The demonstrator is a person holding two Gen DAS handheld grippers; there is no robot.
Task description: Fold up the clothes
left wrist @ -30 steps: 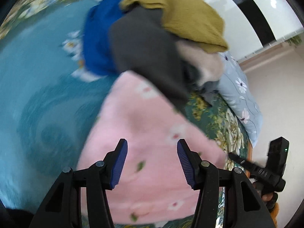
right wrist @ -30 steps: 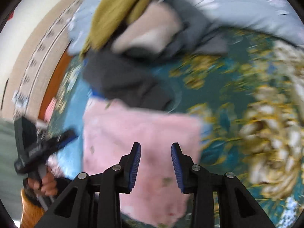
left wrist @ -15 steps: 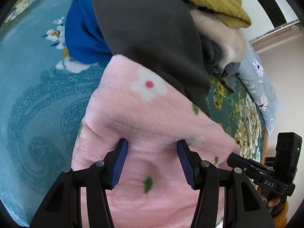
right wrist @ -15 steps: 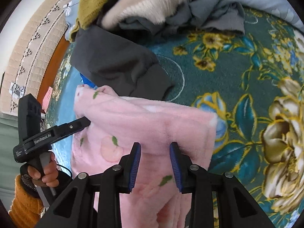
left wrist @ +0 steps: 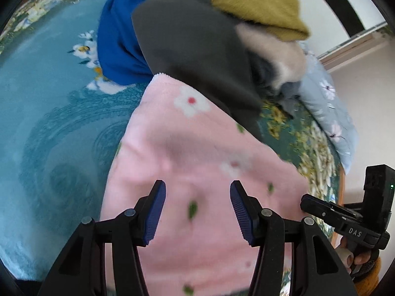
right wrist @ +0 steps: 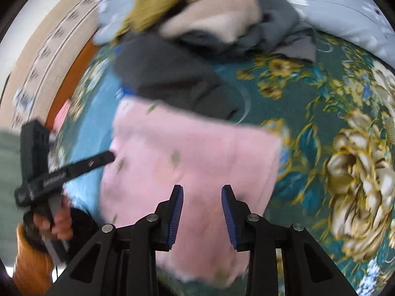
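A fluffy pink garment with a flower print (left wrist: pixel 197 153) lies folded on the bed; it also shows in the right wrist view (right wrist: pixel 195 153). My left gripper (left wrist: pixel 197 194) is open and empty, just above the garment's near part. My right gripper (right wrist: pixel 202 197) is open and empty, above the garment's near right part. Each gripper shows in the other's view: the right one (left wrist: pixel 345 217) at the garment's right edge, the left one (right wrist: pixel 71 167) at its left edge.
A pile of clothes lies behind the pink garment: a dark grey piece (left wrist: pixel 197 56) overlapping its far edge, a blue one (left wrist: pixel 118 46), a mustard one (left wrist: pixel 256 2) and a beige one (left wrist: pixel 276 56). A pale floral pillow (left wrist: pixel 330 113) lies at the right. The bed cover (right wrist: pixel 333 135) is floral teal.
Both grippers have pulled back and up from the pink garment, which now lies flatter and further below the fingers. The right gripper's fingers have opened a little wider.
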